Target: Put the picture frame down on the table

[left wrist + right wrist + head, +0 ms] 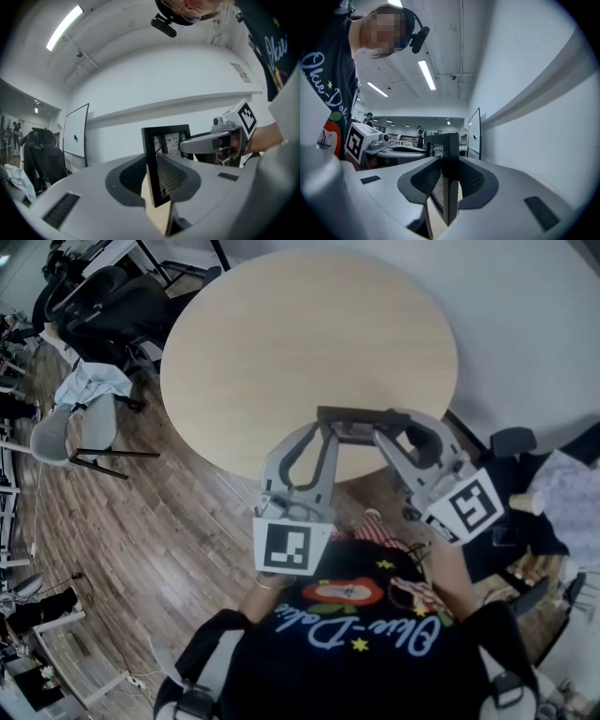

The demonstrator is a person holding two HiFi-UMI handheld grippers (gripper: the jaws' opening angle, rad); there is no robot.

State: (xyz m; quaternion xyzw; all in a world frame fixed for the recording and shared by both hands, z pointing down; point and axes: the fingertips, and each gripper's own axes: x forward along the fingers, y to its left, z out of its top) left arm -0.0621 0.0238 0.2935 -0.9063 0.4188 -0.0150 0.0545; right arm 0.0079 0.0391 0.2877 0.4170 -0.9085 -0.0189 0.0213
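Not set down yet: black picture frame [354, 414] pinched upright at its ends by left gripper [323, 429] and right gripper [387, 429], over the round table [309, 334] near edge.

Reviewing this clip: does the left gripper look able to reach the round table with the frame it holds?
Probably yes. The left gripper and right gripper each clamp a side of the picture frame, which sits at the near edge of the table, and nothing on the wood ahead blocks it.
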